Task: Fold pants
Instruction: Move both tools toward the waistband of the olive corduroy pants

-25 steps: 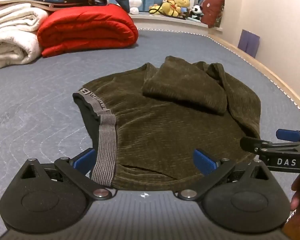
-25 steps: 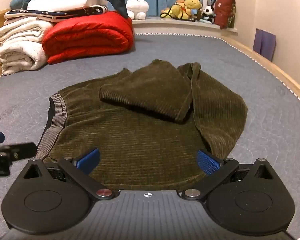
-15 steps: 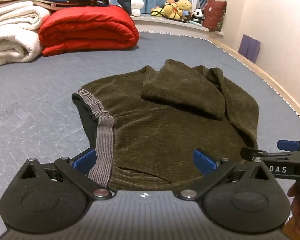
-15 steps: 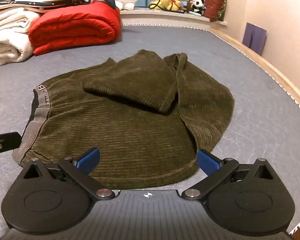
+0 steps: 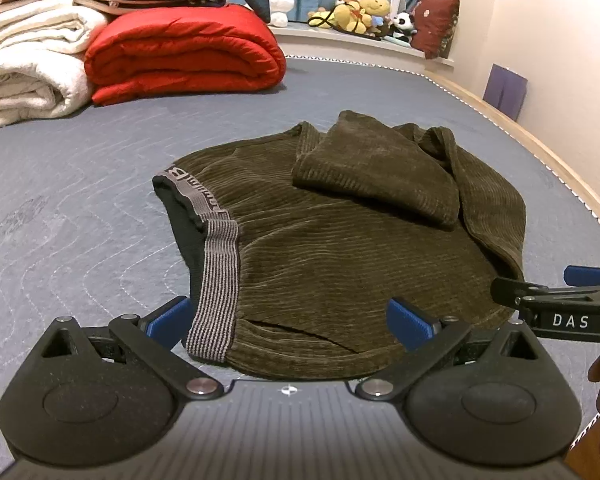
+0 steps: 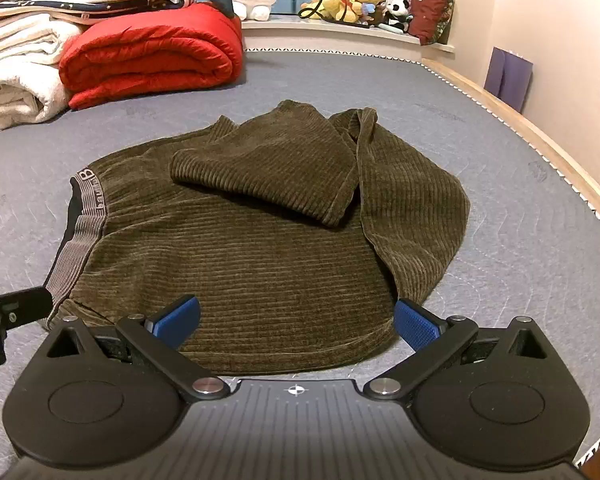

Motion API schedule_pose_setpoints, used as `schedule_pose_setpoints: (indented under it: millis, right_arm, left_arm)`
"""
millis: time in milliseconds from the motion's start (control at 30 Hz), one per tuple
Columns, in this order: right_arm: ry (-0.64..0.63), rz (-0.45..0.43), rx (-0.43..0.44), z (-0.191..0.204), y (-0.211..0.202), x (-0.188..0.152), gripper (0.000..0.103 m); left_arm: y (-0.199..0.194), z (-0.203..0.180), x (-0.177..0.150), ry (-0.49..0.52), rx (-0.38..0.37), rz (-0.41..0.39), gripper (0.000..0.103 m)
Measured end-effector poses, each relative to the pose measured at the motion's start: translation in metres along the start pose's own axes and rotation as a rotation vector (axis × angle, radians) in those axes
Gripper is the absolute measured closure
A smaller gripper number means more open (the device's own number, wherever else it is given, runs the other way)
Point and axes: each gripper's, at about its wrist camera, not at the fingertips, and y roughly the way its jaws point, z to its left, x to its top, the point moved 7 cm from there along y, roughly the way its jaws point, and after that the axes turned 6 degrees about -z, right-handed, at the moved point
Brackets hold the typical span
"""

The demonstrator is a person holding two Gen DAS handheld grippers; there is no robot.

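"DAS" reads white on the right gripper (image 5: 556, 300); the grey striped waistband (image 5: 216, 292) carries lettering too distorted to read. Olive corduroy pants (image 6: 260, 256) lie partly folded mid-mattress (image 6: 500, 264), 1 leg doubled on top. Both the right and the left gripper (image 5: 290, 320) gape fully at the near hem, empty. Open quilted surface surrounds.

Bedroom: mattress (image 5: 100, 168), folded blankets (image 5: 180, 52), plush toys (image 5: 360, 10)
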Motion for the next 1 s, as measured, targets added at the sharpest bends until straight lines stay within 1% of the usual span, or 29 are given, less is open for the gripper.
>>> schedule_pose_setpoints:
  millis: [1000]
  right_arm:
    - [-0.01, 0.009, -0.006, 0.0038, 0.0036, -0.0022, 0.001]
  left_arm:
    - [0.0029, 0.0031, -0.0009, -0.036, 0.0, 0.023, 0.0]
